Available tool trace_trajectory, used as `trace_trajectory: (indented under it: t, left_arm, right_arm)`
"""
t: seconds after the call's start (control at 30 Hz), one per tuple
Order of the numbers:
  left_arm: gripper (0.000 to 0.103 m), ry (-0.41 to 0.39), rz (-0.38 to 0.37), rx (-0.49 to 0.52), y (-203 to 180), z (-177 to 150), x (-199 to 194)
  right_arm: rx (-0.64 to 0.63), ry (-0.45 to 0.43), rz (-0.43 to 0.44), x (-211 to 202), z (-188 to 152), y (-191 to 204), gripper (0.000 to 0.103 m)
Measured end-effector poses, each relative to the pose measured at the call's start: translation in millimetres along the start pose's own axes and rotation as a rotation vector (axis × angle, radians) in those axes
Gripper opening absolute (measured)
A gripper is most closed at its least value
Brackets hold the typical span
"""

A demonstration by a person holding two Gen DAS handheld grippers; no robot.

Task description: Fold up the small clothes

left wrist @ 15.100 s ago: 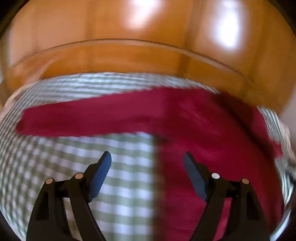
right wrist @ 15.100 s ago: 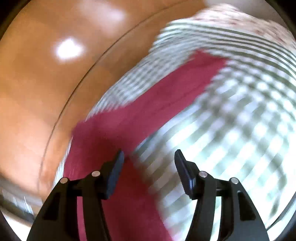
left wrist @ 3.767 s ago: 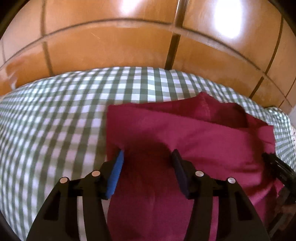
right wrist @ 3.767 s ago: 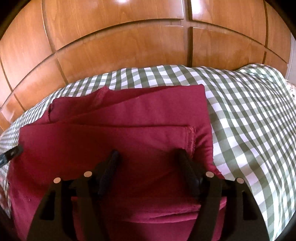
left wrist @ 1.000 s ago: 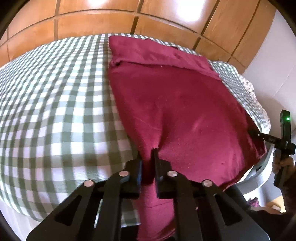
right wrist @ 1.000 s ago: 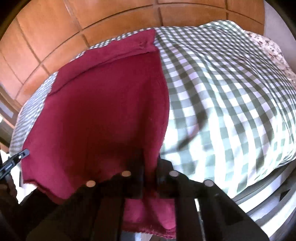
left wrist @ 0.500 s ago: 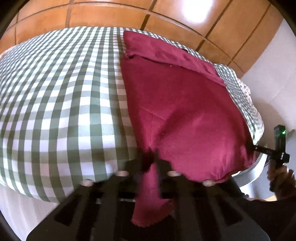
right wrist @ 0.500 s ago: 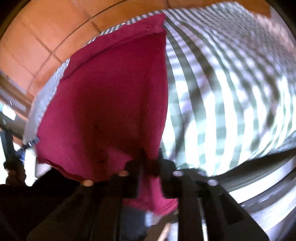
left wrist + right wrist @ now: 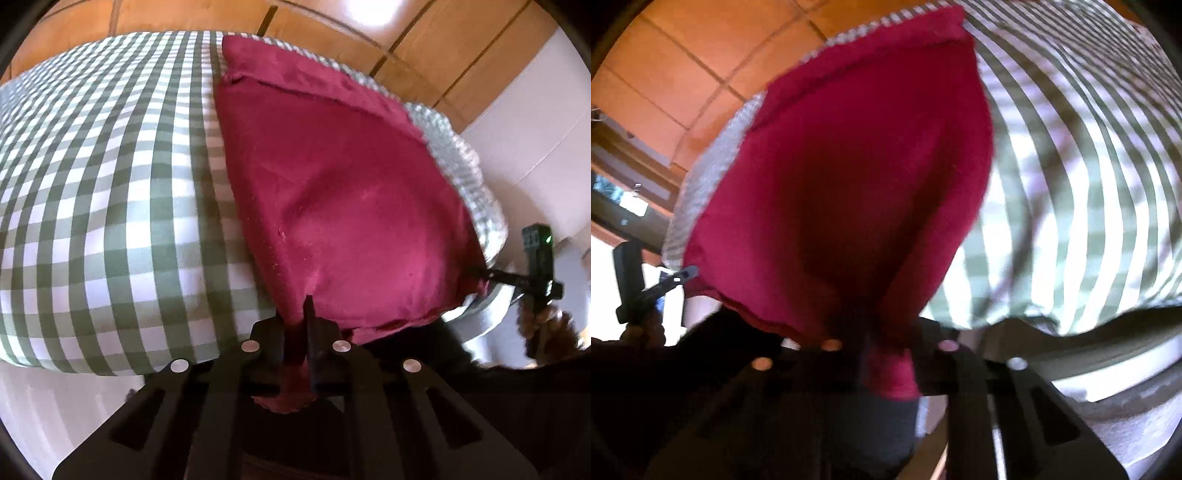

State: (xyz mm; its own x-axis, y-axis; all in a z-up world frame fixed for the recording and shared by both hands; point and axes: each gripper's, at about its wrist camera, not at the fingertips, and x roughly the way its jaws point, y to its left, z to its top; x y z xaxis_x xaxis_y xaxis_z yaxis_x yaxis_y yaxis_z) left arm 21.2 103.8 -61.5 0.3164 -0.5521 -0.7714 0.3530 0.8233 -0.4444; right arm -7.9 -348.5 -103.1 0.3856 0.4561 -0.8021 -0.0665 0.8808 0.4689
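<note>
Hand-held grippers (image 9: 295, 325) clamped on red cloth (image 9: 343, 192)

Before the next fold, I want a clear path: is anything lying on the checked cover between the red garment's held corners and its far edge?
Nothing visible does. Both grippers pinch the red garment at its near corners, on the checked cover.

One dark red garment (image 9: 343, 206) lies on one bed covered by a single green-and-white checked sheet (image 9: 110, 192). Two black grippers are in view: the left gripper (image 9: 295, 332) and the right gripper (image 9: 886, 339), each with two fingers. One hand (image 9: 543, 317) shows at the edge. Behind stands one wall of orange-brown wooden panels (image 9: 424, 40).
</note>
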Motion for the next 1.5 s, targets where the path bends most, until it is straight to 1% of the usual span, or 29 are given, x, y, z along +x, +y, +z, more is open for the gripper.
trace_trajectory:
  t: [0.1, 0.17, 0.23, 0.3, 0.37, 0.47, 0.53, 0.63, 0.7, 0.73, 0.77, 0.8, 0.83, 0.87, 0.9, 0.93, 0.97, 1.0, 1.03, 1.1, 1.17, 1.2, 1.27, 1.33, 1.37, 1.4, 1.43, 1.47, 1.5]
  left_arm:
    - [0.007, -0.057, -0.095, -0.041, 3, 13, -18]
    - [0.006, -0.094, -0.138, -0.059, 3, 26, -24]
    - [0.006, -0.125, -0.166, -0.073, 3, 38, -28]
    - [0.006, -0.158, -0.189, -0.087, 3, 54, -28]
    - [0.006, -0.187, -0.201, -0.102, 4, 75, -25]
    - [0.006, -0.216, -0.186, -0.127, 7, 106, -14]
    - [0.006, -0.218, -0.167, -0.152, 14, 126, -5]
    - [0.006, -0.202, -0.126, -0.210, 31, 155, 15]
    - [0.006, -0.191, -0.099, -0.235, 40, 170, 27]
    - [0.006, -0.183, -0.097, -0.255, 44, 176, 32]
    - [0.009, -0.177, -0.114, -0.276, 48, 182, 36]
    - [0.014, -0.180, -0.114, -0.291, 51, 186, 37]
    - [0.032, -0.186, -0.101, -0.301, 53, 188, 36]
    - [0.050, -0.198, -0.099, -0.308, 55, 189, 34]
    - [0.057, -0.216, -0.103, -0.317, 58, 189, 32]
    - [0.061, -0.228, -0.106, -0.324, 60, 187, 29]
    - [0.061, -0.227, -0.101, -0.328, 64, 183, 27]
    - [0.061, -0.222, -0.092, -0.326, 66, 179, 25]
    - [0.061, -0.216, -0.084, -0.318, 67, 174, 23]
    - [0.061, -0.195, -0.077, -0.287, 68, 159, 22]
    - [0.061, -0.171, -0.083, -0.264, 67, 140, 22]
    - [0.061, -0.157, -0.086, -0.255, 65, 131, 23]
    - [0.061, -0.130, -0.086, -0.229, 59, 119, 29]
    - [0.061, -0.123, -0.076, -0.199, 50, 113, 33]
    - [0.059, -0.124, -0.074, -0.194, 47, 115, 36]
    - [0.057, -0.123, -0.073, -0.191, 45, 117, 37]
    - [0.048, -0.122, -0.063, -0.190, 42, 120, 40]
    - [0.033, -0.116, -0.057, -0.188, 41, 124, 43]
    - [0.029, -0.107, -0.055, -0.185, 41, 125, 45]
  right_arm:
    - [0.011, -0.083, 0.090, -18, 16, 8, 0.013]
    - [0.023, -0.148, 0.125, -26, 33, 12, 0.012]
    - [0.045, -0.194, 0.146, -29, 49, 8, 0.012]
    - [0.062, -0.230, 0.138, -30, 67, 2, 0.011]
    - [0.088, -0.253, 0.112, -29, 87, -10, 0.011]
    - [0.132, -0.269, 0.070, -18, 115, -25, 0.010]
    - [0.156, -0.261, 0.030, -9, 131, -36, 0.010]
    - [0.196, -0.253, -0.001, 7, 153, -50, 0.010]
    - [0.213, -0.253, -0.011, 13, 161, -55, 0.010]
    - [0.226, -0.255, -0.006, 16, 165, -59, 0.011]
    - [0.229, -0.258, 0.000, 16, 168, -62, 0.012]
    - [0.237, -0.265, 0.008, 15, 170, -64, 0.023]
    - [0.256, -0.273, 0.043, 13, 171, -68, 0.053]
    - [0.270, -0.286, 0.072, 10, 169, -70, 0.066]
    - [0.279, -0.320, 0.074, 3, 166, -69, 0.078]
    - [0.274, -0.347, 0.072, -4, 164, -69, 0.081]
    - [0.272, -0.354, 0.084, -10, 162, -68, 0.082]
    - [0.274, -0.358, 0.092, -14, 158, -69, 0.086]
    - [0.274, -0.364, 0.083, -20, 152, -71, 0.087]
    - [0.246, -0.362, 0.052, -26, 140, -73, 0.087]
    - [0.217, -0.343, -0.011, -29, 120, -70, 0.087]
    - [0.200, -0.321, -0.044, -25, 111, -70, 0.087]
    - [0.182, -0.287, -0.069, -14, 100, -67, 0.084]
    - [0.173, -0.282, -0.092, -4, 95, -63, 0.075]
    - [0.166, -0.295, -0.104, -1, 96, -59, 0.071]
    - [0.162, -0.300, -0.104, 2, 99, -58, 0.060]
    - [0.157, -0.295, -0.105, 7, 104, -55, 0.052]
    - [0.148, -0.289, -0.125, 11, 108, -51, 0.045]
    - [0.137, -0.286, -0.140, 13, 111, -49, 0.036]
